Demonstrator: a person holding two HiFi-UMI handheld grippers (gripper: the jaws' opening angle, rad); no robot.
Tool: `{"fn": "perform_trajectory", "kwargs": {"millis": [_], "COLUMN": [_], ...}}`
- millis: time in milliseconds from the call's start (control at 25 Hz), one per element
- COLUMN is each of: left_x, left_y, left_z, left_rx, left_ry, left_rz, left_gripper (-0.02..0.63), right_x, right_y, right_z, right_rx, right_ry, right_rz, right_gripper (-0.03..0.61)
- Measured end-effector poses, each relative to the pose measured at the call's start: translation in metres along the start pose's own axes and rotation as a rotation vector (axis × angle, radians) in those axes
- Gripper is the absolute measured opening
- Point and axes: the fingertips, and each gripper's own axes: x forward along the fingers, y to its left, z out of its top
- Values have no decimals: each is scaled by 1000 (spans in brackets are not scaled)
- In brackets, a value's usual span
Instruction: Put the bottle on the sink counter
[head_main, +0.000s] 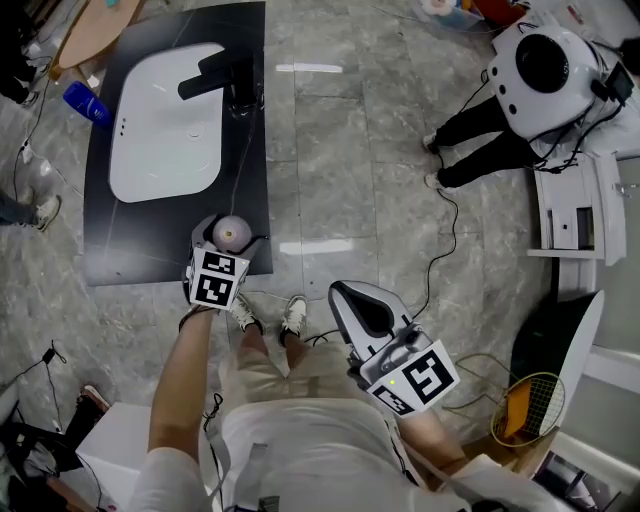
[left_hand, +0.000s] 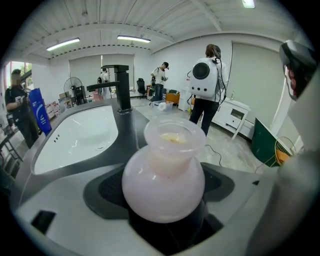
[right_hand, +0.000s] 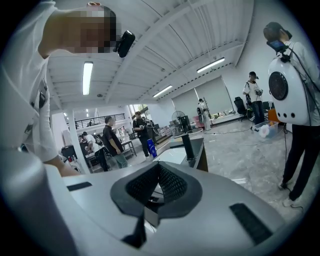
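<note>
At the near right corner of the black sink counter (head_main: 130, 245), about 5 o'clock from the white basin (head_main: 165, 125), the left gripper (head_main: 226, 246) has its jaws spread wide and grasping the round belly of the pale pink bottle (left_hand: 164, 175). The bottle stands upright, mouth up. Whether its base rests on the counter cannot be confirmed from any view. The right gripper (head_main: 362, 305) hangs well apart at 4 o'clock, over the floor, with its jaws clenched on nothing. The black faucet (head_main: 222, 75) is at the far side and plays no part.

Hazards, as judged:
- The bottle is close to the counter's near edge. A release before the base sits flat would likely tip it off onto the floor.
- The belly looks smooth and bulbous. It could slide within the wide grip if the hand tilts.
- Jaws opened too little on withdrawal could catch the bulge and drag the bottle toward 6 o'clock, over the edge.
</note>
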Motion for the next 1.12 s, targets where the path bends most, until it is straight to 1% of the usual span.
{"fn": "perform_trajectory", "kwargs": {"millis": [160,360,480,560,640,920,1120], "left_x": [-1,-1,-2,-3,-6,-28,-48], "left_y": [1,0,0,1,3,4,4], "left_z": [1,1,0,2,4,10,3], "left_rx": [5,8,11,7,-5,-45,-28], "left_ry": [-2,5,-7,-32,-54,-98,-92], "left_rz": [5,-7,3,20,23,-26,-24], "left_gripper": [402,400,403,423,471,480,480], "right_x": [-2,0,2,4,6,17,29], "right_y": [6,15,22,25,27,35,46], "right_z": [10,20,24,24,25,35,45], "right_rx": [-13,-27,-37,-42,-47,-56,-69], "right_ry": [-8,-14,-16,-13,-12,-24,-43], "right_rz": [-13,-21,-23,-26,-31,-32,-4], "right_gripper": [11,11,9,11,11,9,9]}}
